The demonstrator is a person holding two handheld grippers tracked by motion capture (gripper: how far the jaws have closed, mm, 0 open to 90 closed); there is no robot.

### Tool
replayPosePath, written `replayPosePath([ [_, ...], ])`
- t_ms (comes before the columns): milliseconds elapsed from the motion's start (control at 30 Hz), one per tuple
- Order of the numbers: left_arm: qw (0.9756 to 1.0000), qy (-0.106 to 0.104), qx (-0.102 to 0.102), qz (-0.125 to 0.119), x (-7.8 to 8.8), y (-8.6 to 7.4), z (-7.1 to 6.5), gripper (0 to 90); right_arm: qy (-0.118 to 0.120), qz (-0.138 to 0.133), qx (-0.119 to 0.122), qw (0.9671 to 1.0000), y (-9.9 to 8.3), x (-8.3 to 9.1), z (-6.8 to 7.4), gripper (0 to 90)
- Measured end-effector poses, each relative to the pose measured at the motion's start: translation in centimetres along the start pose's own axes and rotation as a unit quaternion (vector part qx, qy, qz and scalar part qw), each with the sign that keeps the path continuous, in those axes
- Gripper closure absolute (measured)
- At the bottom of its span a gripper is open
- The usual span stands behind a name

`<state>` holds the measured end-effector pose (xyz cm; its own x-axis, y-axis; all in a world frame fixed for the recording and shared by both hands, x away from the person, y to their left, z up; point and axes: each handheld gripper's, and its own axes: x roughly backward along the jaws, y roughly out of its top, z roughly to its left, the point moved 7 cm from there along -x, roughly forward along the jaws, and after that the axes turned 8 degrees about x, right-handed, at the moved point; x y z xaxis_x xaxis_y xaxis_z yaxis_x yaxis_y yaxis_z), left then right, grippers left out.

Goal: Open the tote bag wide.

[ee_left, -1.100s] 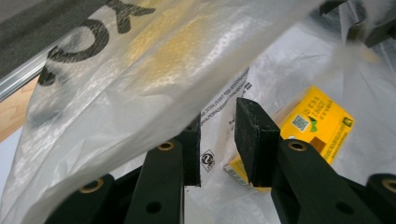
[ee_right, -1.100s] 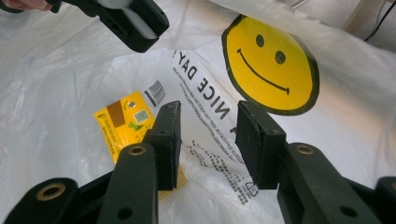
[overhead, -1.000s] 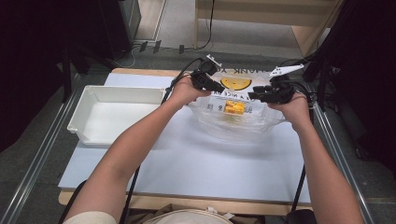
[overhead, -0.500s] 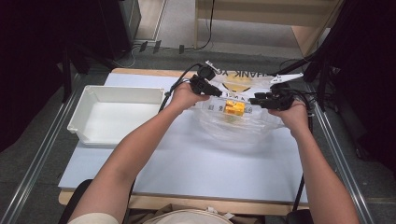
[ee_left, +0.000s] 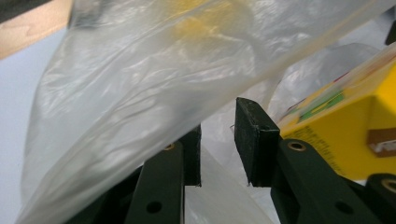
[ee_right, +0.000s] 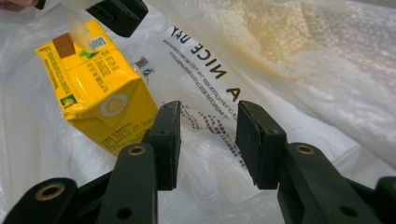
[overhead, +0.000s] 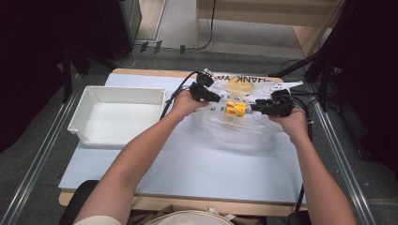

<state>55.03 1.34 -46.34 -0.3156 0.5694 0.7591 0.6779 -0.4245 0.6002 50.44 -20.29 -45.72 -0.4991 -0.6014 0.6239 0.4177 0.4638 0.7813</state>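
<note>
The yellow carton point(overhead: 235, 108) already sits inside the clear plastic bag point(overhead: 234, 129) on the desk point(overhead: 197, 159). The left hand-held gripper point(overhead: 217, 99) and right hand-held gripper point(overhead: 256, 107) each pinch the bag's rim, jaws narrow. Closing or moving the bag seems left.

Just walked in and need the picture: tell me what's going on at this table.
A person holds a clear plastic bag between two claws, the left claw at one side of its mouth and the right claw at the other. A yellow carton sits inside the bag. In each gripper view the jaws stand apart with bag film around them; whether they pinch it is unclear. A white bin waits on the table's left.
</note>
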Motion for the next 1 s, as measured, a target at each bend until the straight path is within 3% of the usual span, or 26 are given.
replayPosePath([
  [367, 0.9996, 0.013, 0.018, 0.018, -1.6, -2.0, 1.1, 72.5, 0.003, 0.009, -0.005, 0.9999, -1.9, -1.3, 0.4, 61.2],
  [700, 0.9990, 0.023, 0.035, 0.016, -2.4, -3.3, 2.2, 73.6, -0.005, 0.013, -0.014, 0.9998, -3.4, -2.1, 0.3, 61.6],
  [1000, 0.9980, 0.047, 0.042, 0.013, -2.8, -3.6, 3.0, 75.6, -0.029, 0.023, -0.041, 0.9985, -4.9, -2.2, -0.3, 72.4],
])
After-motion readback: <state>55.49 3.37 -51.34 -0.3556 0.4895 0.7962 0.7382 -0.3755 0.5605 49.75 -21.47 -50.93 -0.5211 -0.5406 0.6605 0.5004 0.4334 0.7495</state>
